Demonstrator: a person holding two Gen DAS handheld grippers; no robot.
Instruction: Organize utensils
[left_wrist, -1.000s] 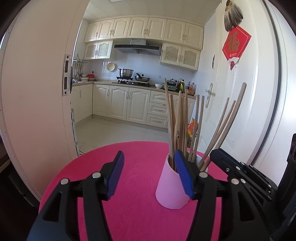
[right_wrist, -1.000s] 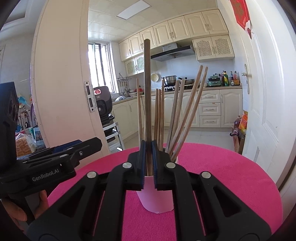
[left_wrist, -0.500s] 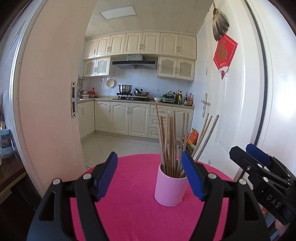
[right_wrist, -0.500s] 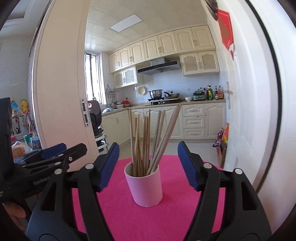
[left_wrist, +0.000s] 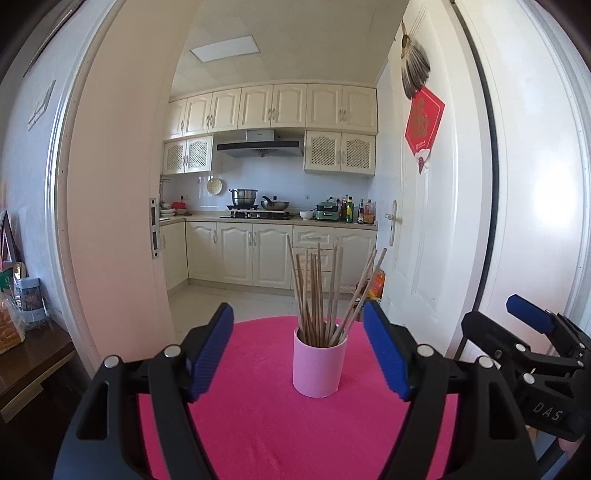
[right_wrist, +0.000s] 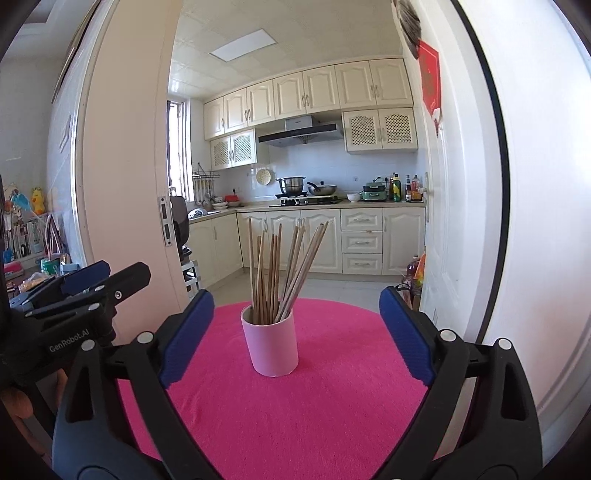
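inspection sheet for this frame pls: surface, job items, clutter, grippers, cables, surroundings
Surface: round table with pink cloth, bare apart from the cup.
Job's things: pink cup upright near table centre, wooden chopsticks standing in it, fanned out.
Clutter: nothing seen on the table.
Grippers: left gripper open, empty; right gripper open, empty; both short of the cup.
Cables: nothing seen.
Surroundings: open doorway to kitchen, white door at right.

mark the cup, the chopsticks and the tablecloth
cup (left_wrist: 319, 365), left wrist view, front wall.
chopsticks (right_wrist: 271, 273), right wrist view, mid-shafts of the bundle.
tablecloth (right_wrist: 314, 413), right wrist view, bare pink patch before the cup.
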